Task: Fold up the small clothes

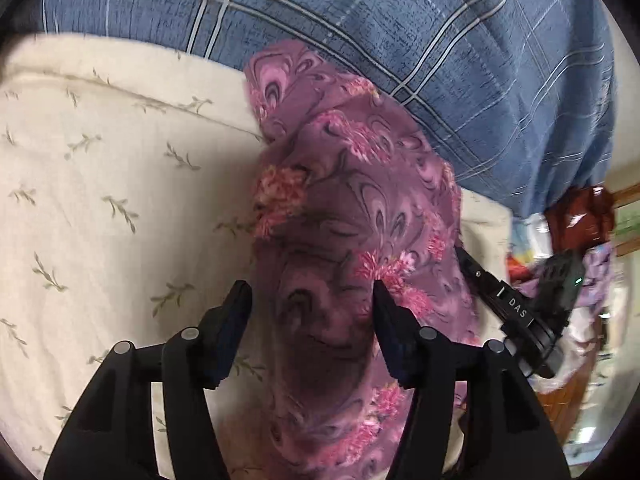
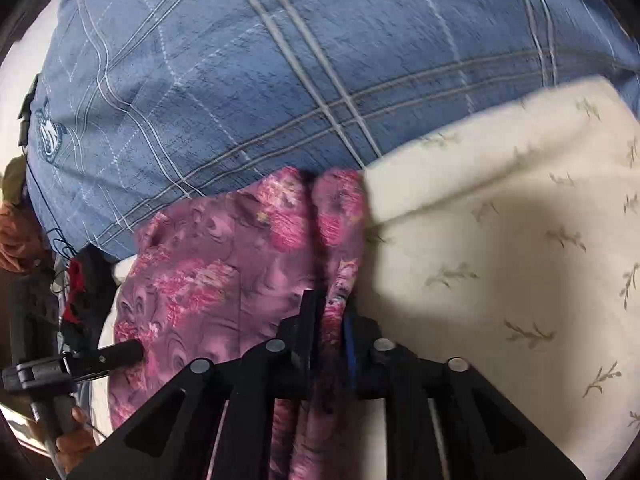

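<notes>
A purple cloth with pink flowers (image 1: pixel 352 160) lies in a crumpled, lengthwise bunch on the cream sheet. In the left wrist view my left gripper (image 1: pixel 310 292) stands open over its near part, the fabric showing between the fingers with neither pad pressing on it. My right gripper (image 1: pixel 466 258) comes in from the right at the cloth's edge. In the right wrist view the right gripper (image 2: pixel 330 304) is shut on a raised fold of the purple cloth (image 2: pixel 208 248). The left gripper (image 2: pixel 136 351) touches the cloth's left side there.
A blue plaid blanket (image 1: pixel 440 40) is heaped against the far end of the cloth. The cream leaf-print sheet (image 1: pixel 100 200) spreads to the left. Bags and clothes (image 1: pixel 580 220) crowd the bed's right edge. A person's hand (image 2: pixel 72 436) holds the left gripper's handle.
</notes>
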Motion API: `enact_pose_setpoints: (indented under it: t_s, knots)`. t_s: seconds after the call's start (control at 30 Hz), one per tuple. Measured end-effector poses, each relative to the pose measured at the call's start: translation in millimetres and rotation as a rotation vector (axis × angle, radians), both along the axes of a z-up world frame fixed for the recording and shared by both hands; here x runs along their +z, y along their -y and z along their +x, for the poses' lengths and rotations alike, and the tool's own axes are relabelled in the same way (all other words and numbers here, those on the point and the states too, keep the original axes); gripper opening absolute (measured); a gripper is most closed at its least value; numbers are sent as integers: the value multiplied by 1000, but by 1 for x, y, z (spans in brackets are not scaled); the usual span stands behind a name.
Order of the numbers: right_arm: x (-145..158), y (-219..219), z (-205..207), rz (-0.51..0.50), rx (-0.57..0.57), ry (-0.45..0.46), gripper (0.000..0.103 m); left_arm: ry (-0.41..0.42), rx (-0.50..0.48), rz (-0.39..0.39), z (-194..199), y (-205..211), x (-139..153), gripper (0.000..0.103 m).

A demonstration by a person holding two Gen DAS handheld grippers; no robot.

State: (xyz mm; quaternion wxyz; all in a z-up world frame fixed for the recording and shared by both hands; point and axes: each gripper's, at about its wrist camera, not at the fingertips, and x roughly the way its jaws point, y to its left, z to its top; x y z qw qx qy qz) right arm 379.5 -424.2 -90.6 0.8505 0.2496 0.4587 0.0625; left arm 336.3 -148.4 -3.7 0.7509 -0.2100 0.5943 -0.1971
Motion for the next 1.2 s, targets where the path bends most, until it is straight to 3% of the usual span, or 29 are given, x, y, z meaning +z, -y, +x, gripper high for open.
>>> enact_pose_setpoints:
  t_s: [0.03, 0.13, 0.2, 0.27, 0.3, 0.33, 0.37, 0.47, 0.7, 0.93, 1.07, 1.2]
  knots:
    - [2, 7, -7, 60, 0, 21, 21, 28, -10, -11, -3, -5, 4, 60]
    - [0, 24, -33, 233, 35, 46, 53, 43, -24, -27, -3, -10, 4, 70]
    - [-6, 20, -44, 248, 93, 38, 55, 12, -34, -56, -2, -7, -1, 72]
    - [-7, 6, -51, 198, 167, 58, 56, -26, -51, -82, -3, 4, -9, 72]
    - [-5, -3, -53, 164, 191, 79, 55, -30, -53, -77, -5, 10, -10, 72]
    - [-4, -12, -53, 128, 205, 79, 47, -2, -39, -37, -9, 14, -6, 68]
    - [-2, -19, -53, 92, 204, 85, 36, 12, -35, -23, -12, 15, -3, 55]
    - [13, -40, -59, -30, 205, 122, 24, 24, -15, -6, -18, 8, 6, 31]
    - [43, -54, -90, -45, 172, 137, 20, 36, -15, -2, -46, -16, 34, 27]
    - [75, -100, -156, 1, 214, 194, 19, 102, -32, 12, -127, -69, 66, 27]
    - [67, -121, -204, 26, 251, 196, 19, 120, -28, 26, -179, -85, 64, 28]
    - [45, -134, -238, 75, 252, 175, 20, 91, -5, -2, -216, -103, 36, 29]
